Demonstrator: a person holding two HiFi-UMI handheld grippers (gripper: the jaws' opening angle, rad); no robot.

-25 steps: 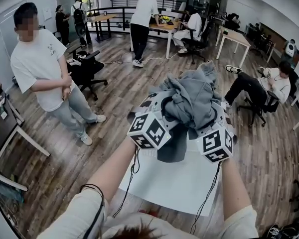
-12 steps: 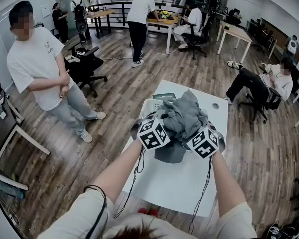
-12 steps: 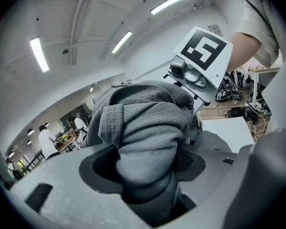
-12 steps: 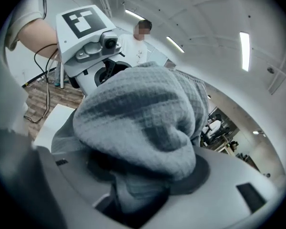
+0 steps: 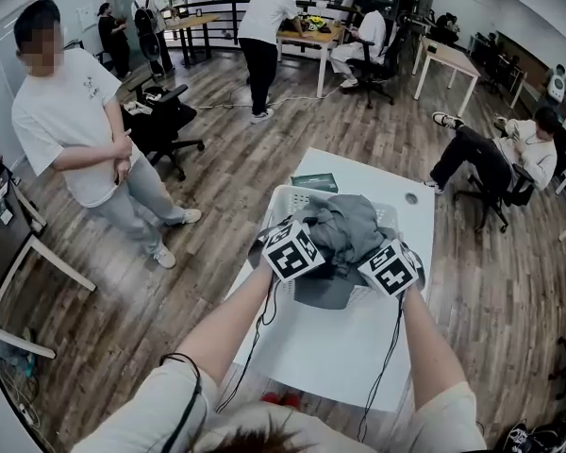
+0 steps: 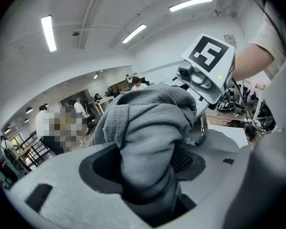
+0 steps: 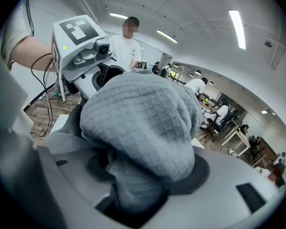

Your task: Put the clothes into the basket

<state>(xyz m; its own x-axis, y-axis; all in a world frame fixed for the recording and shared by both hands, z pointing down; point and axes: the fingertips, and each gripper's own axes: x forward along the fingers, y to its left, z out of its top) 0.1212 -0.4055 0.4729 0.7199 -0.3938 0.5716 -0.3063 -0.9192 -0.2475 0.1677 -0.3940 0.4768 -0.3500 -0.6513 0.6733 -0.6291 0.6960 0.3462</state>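
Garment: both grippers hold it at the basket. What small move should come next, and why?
Probably open both jaws: the left gripper and right gripper each clamp the garment, which looks bunched low in the basket, ready to drop.

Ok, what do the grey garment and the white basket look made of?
The grey garment looks like soft, matte waffle-knit fabric, maybe cotton: small raised squares show across it. The basket looks like white moulded plastic: smooth rim, slotted walls.
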